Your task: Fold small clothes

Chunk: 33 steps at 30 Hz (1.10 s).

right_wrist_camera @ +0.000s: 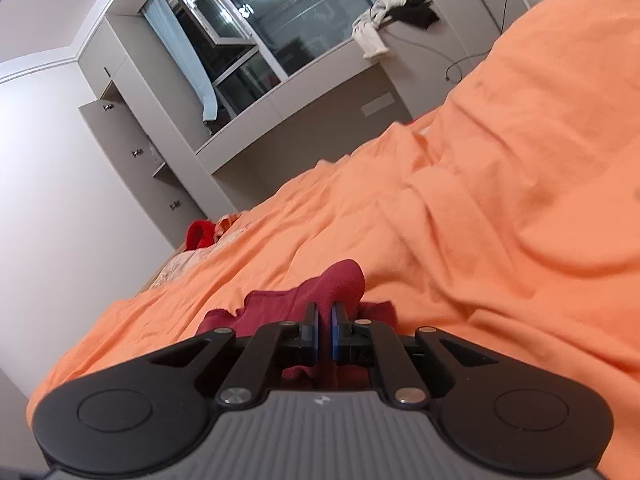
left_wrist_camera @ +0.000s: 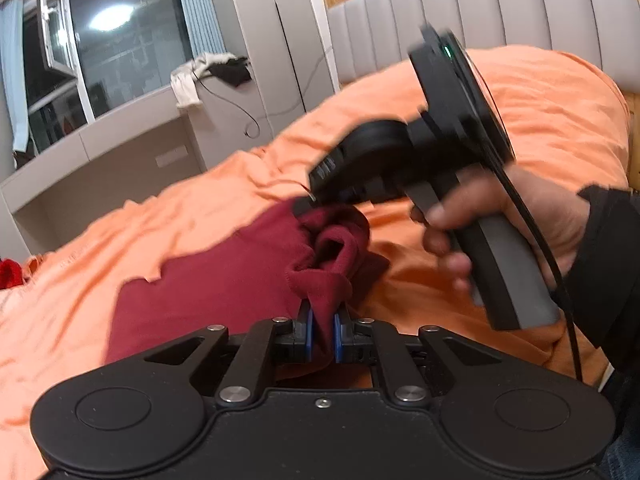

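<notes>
The right gripper (left_wrist_camera: 306, 200) is motion-blurred, its tips buried in a maroon garment (left_wrist_camera: 224, 276) on the orange bedspread (left_wrist_camera: 520, 112) — both grippers pinch bunched cloth. The left gripper (left_wrist_camera: 322, 320) clamps a fold just ahead; the right hand (left_wrist_camera: 496, 220) wraps the handle.

It is a bedroom in a home: a bed (left_wrist_camera: 460, 92) with orange cover, a padded headboard (left_wrist_camera: 460, 12), grey built-in cupboards (right_wrist_camera: 132, 136) and a window (right_wrist_camera: 280, 20).

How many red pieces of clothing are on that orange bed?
2. A dark red garment lies mid-bed, pinched by both grippers, left and right. A brighter red item sits at the bed's far edge. Others may be hidden.
</notes>
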Tool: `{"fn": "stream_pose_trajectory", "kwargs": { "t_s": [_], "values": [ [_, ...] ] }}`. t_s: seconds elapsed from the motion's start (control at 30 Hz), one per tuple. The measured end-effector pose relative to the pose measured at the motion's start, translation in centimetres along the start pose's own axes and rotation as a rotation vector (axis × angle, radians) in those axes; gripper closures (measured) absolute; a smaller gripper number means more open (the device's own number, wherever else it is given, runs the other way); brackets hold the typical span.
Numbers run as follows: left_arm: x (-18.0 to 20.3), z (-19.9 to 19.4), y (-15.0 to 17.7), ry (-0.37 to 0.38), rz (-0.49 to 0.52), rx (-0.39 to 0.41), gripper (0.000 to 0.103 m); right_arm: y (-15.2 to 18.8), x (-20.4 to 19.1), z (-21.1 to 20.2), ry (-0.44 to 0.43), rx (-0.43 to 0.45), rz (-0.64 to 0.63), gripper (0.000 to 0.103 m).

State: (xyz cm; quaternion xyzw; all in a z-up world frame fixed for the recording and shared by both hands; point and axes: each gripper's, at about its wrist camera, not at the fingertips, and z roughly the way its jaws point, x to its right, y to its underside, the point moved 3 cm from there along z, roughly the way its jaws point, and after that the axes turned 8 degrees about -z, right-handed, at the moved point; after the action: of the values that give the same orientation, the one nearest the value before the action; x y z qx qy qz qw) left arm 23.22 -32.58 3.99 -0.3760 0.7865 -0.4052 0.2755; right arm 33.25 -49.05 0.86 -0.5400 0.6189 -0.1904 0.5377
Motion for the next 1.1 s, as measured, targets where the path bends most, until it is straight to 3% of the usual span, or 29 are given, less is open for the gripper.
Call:
{"fn": "stream_pose_trajectory", "kwargs": {
  "t_s": [0.2,0.3,0.37,0.4,0.5,0.6,0.67,0.77,0.9,1.1],
  "values": [
    [-0.1,0.8,1.3,0.013,-0.044,-0.019,0.089,1.9,1.0,0.8,0.063,-0.049,-0.013,0.096],
    [-1.4,-0.3,0.7,0.081,-0.124,-0.036,0.066,2.6,1.3,0.7,0.068,-0.050,-0.018,0.092],
    [-2.2,-1.5,0.3,0.127,-0.161,-0.028,0.049,2.5,1.2,0.1,0.080,-0.042,-0.032,0.083],
    [-2.5,-2.2,0.1,0.130,-0.169,-0.015,0.046,2.5,1.1,-0.2,0.093,-0.036,-0.040,0.081],
    [-4.0,-4.3,-0.2,0.087,-0.187,0.043,0.024,2.2,0.8,-1.3,0.124,-0.007,-0.063,0.079],
    [-6.9,-6.0,-0.3,0.025,-0.252,0.093,0.012,1.9,0.5,-2.4,0.135,0.030,-0.057,0.058],
    [-9.3,-6.5,-0.2,-0.028,-0.296,0.112,0.002,1.7,0.0,-3.4,0.137,0.058,-0.080,0.039],
    [-12.4,-6.3,0.2,-0.095,-0.330,0.102,0.001,2.0,-1.4,-5.3,0.137,0.099,-0.139,0.028],
    [-15.5,-4.9,1.1,-0.097,-0.378,0.073,0.001,3.3,-3.7,-6.9,0.145,0.116,-0.232,0.014],
    [-17.9,-3.4,3.3,-0.016,-0.468,0.063,0.001,5.0,-6.3,-8.3,0.133,0.114,-0.337,0.000]
  ]
}}
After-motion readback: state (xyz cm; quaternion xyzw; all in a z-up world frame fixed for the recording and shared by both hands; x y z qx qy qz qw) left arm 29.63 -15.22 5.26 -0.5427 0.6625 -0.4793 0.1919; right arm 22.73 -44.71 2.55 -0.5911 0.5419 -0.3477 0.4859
